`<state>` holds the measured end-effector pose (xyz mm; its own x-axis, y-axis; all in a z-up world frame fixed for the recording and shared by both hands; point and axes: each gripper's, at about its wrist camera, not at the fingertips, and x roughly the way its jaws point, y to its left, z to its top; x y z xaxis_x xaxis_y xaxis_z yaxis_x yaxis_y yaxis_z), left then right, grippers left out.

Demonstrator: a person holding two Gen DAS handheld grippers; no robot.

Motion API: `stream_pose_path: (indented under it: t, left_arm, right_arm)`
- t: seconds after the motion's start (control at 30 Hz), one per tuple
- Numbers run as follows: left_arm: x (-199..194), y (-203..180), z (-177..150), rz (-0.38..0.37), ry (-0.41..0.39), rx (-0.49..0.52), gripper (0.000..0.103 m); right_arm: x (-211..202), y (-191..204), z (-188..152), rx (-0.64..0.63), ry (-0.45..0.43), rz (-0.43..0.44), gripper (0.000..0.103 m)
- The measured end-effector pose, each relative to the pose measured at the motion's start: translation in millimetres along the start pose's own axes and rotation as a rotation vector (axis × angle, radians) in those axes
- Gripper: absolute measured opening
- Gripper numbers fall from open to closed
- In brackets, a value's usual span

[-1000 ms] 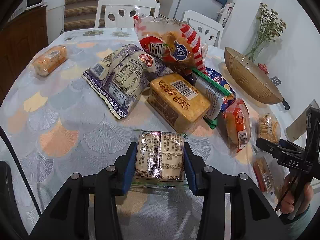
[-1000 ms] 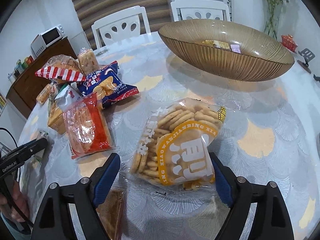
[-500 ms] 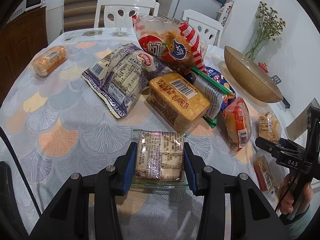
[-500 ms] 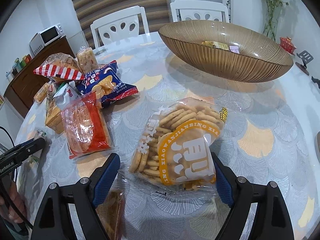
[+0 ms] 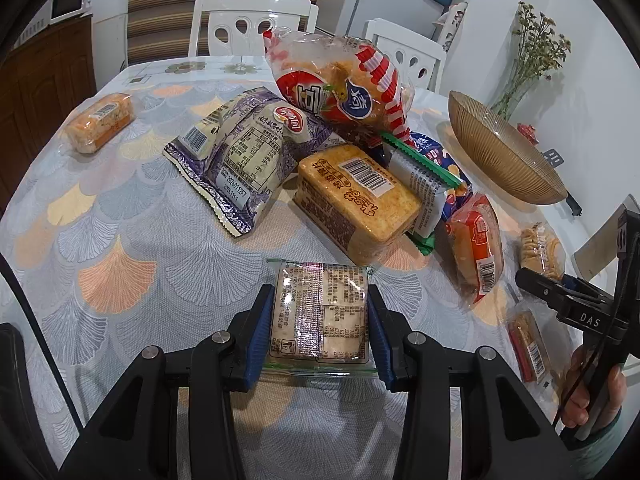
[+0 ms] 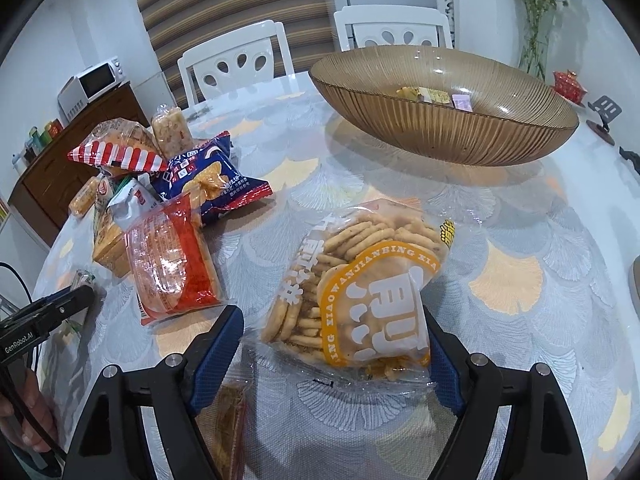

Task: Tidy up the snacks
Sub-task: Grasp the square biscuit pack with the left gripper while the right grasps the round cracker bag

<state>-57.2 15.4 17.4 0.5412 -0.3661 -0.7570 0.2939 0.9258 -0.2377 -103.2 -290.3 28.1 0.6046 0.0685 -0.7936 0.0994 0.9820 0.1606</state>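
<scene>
Now mid-pickup: left gripper (image 5: 320, 322) clamped on a clear-wrapped cracker pack (image 5: 320, 312) held between its pads; right gripper (image 6: 334, 346) closing around a biscuit bag (image 6: 360, 280), left pad not yet touching. Next, probably: finish squeezing, lift, carry toward bowl (image 6: 448, 136) ahead.

Right gripper (image 6: 334, 344) jaws closing around the round cracker bag (image 6: 360, 284); gap narrower than before, left pad nearer the bag edge.
</scene>
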Motion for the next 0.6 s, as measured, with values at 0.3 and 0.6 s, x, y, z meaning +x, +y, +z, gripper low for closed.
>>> stream_pose_path:
  t: [0.3,0.6]
  left_arm:
    - [-0.1,1.1,0.8,0.011,0.0,0.004,0.041]
    - [-8.9,2.8,9.5,-0.028,0.001,-0.016,0.041]
  right_arm:
    - [-4.3,-4.6,-0.3,0.015,-0.018,-0.008,0.067]
    - [-13.5,-9.0,0.0,0.036,-0.054,0.024,0.064]
